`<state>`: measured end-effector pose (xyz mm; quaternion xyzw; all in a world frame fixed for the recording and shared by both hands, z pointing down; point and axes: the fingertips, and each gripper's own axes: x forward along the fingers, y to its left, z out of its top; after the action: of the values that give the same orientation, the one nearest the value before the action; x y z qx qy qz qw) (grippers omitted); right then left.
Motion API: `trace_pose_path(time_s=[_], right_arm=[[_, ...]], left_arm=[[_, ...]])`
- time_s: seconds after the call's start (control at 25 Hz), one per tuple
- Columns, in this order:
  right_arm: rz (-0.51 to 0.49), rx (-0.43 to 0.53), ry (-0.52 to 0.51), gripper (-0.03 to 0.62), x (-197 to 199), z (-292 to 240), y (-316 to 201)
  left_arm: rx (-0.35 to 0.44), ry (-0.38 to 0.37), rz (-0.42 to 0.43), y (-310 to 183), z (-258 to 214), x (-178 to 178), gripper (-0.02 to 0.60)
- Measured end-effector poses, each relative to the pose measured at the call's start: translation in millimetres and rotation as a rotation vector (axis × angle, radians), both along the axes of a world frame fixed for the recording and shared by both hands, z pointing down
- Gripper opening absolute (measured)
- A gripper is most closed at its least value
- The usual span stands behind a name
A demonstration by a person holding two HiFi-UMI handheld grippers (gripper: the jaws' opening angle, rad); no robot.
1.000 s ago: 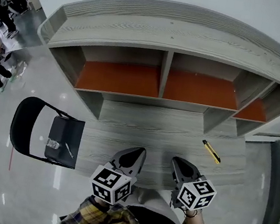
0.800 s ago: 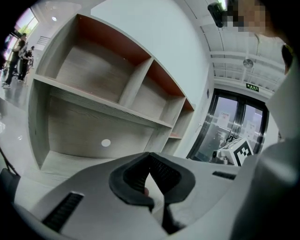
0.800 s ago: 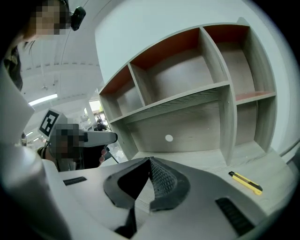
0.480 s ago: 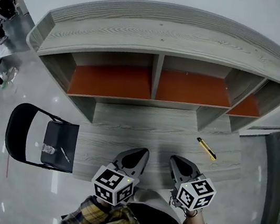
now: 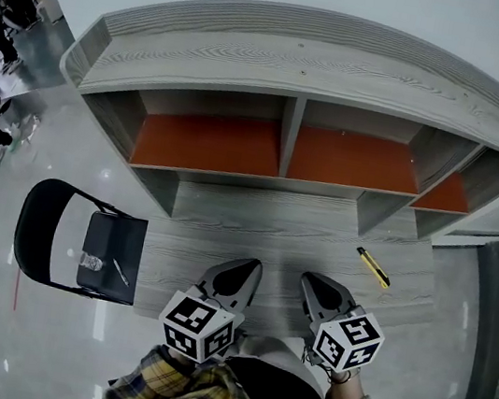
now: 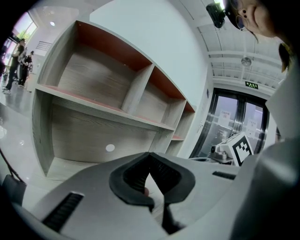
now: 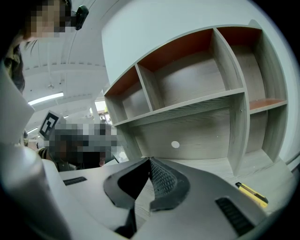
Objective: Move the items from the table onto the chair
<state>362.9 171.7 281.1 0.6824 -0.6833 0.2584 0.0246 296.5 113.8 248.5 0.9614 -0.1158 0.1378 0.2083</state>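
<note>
While several people [image 5: 0, 5] stand far off at the left edge of the head view, a black folding chair [image 5: 36, 229] sits on the glossy floor [image 5: 3, 200] just beside the left end of the grey wood-grain surface [image 5: 273, 226]. On the chair's seat lie a small clear object [image 5: 93, 261] and, just right of it, a slim pen-like item [image 5: 121, 271]; what either one is, is too small to tell.

At the near edge of the surface, the left hand-held gripper [image 5: 250, 266] points toward the shelf unit [image 5: 300, 70] with the orange-backed compartments. In its own view the left hand-held gripper [image 6: 150, 154] has its jaw tips pressed together with nothing between them. Just to its right, the right hand-held gripper [image 5: 309, 278] lies almost parallel to it, and the two are apart. Its own view shows the right hand-held gripper [image 7: 150, 160] likewise closed and empty.

Farther right, a yellow utility knife [image 5: 375, 268] lies at a slant on the surface near its right end, well apart from both jaws and from the chair. The right gripper view shows the knife [image 7: 251, 193] low at its right edge.
</note>
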Motion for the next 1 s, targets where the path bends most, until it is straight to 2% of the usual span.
trace_pose_path(time_s=[0.4,0.8,0.88,1.0], right_arm=[[0.077,-0.02,-0.003,0.019,24,10,14],[0.135,-0.132,0.016,0.026,102,47,48],[0.141,-0.152,0.016,0.084,119,55,56],[0.151,-0.215,0.044,0.114,148,79,71]], left_arm=[[-0.006,-0.037,0.007,0,11,0,0.003],[-0.001,-0.108,-0.036,-4,23,-14,0.003],[-0.006,-0.126,-0.053,-5,27,-19,0.003],[-0.022,-0.15,-0.078,-1,35,-26,0.003]])
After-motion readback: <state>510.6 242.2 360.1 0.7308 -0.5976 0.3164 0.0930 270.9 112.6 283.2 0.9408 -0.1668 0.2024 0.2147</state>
